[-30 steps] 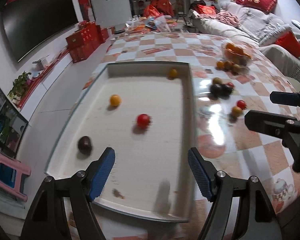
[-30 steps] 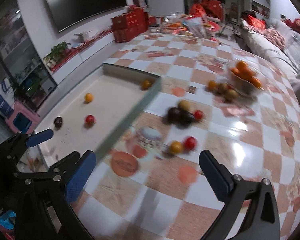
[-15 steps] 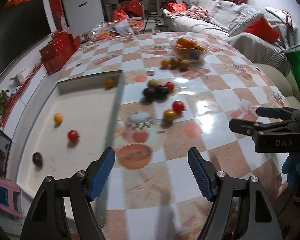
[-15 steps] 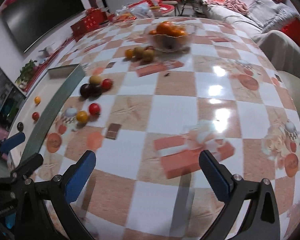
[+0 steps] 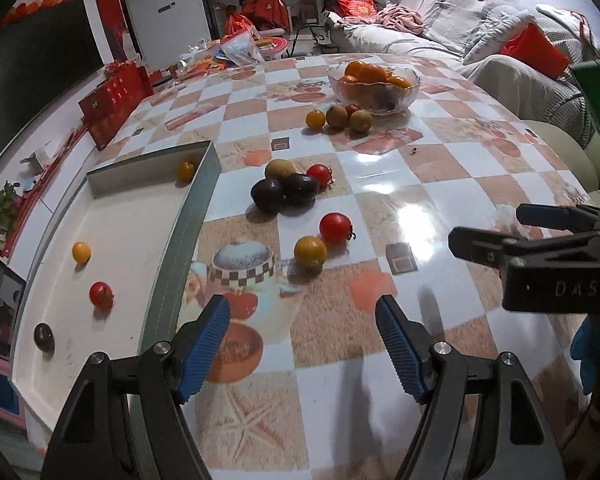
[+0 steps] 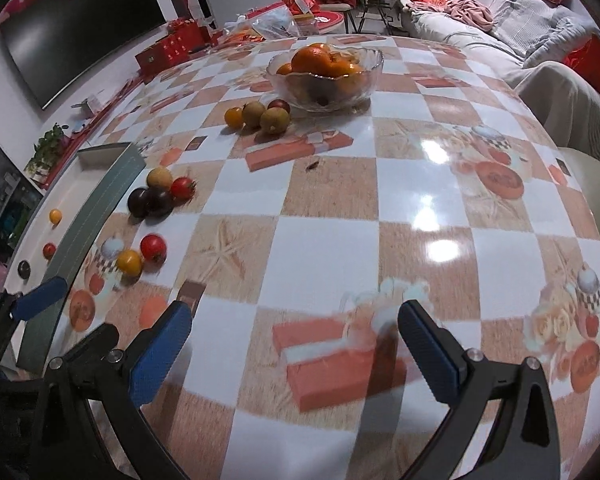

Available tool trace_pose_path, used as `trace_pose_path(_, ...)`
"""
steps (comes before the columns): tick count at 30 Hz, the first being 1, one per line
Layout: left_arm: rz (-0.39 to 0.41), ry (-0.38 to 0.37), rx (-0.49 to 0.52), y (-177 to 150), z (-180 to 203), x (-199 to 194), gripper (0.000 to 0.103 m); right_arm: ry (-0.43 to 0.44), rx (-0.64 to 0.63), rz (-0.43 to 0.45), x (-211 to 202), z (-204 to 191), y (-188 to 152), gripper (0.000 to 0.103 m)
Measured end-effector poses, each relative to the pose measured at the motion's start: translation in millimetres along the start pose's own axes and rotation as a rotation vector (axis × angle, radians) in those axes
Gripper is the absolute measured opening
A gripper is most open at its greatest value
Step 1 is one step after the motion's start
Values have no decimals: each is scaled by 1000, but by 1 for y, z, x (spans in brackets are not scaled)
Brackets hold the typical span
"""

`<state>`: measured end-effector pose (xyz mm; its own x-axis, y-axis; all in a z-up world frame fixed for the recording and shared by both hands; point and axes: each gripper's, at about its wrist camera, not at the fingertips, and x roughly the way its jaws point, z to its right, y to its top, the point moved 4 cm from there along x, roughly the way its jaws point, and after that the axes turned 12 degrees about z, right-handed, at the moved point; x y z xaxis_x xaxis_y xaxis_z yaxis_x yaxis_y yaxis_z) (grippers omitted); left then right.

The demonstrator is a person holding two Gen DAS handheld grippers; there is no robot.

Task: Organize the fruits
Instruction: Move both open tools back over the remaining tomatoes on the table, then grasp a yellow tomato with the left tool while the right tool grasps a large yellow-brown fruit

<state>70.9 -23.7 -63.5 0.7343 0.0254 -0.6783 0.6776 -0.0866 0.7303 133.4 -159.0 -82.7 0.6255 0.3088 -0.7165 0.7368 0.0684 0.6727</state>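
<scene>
Your left gripper [image 5: 302, 344] hangs over the table [image 5: 440, 184] with jaws apart and empty, and your right gripper [image 6: 294, 344] is the same, spread wide with nothing between its pads. The tray [image 5: 188, 216] at the table's left edge holds four small fruits, with a red tomato [image 5: 335, 228] and a yellow one [image 5: 310, 252] loose just right of it. Farther back sit two dark plums [image 5: 284, 194] and a glass bowl [image 5: 374, 88] of oranges.

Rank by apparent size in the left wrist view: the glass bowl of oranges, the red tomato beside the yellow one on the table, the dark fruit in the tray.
1. Glass bowl of oranges.
2. Red tomato.
3. Dark fruit, though fisheye edge distortion makes this unsure.
</scene>
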Motion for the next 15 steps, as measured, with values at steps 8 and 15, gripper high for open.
trace_pose_path(8,4,11,-1,7,6,19,76,-35,-59,20,29,-2,30,98)
trace_pose_path(15,-10,1,-25,8,5,34,76,-27,-84,39,67,-10,56,81)
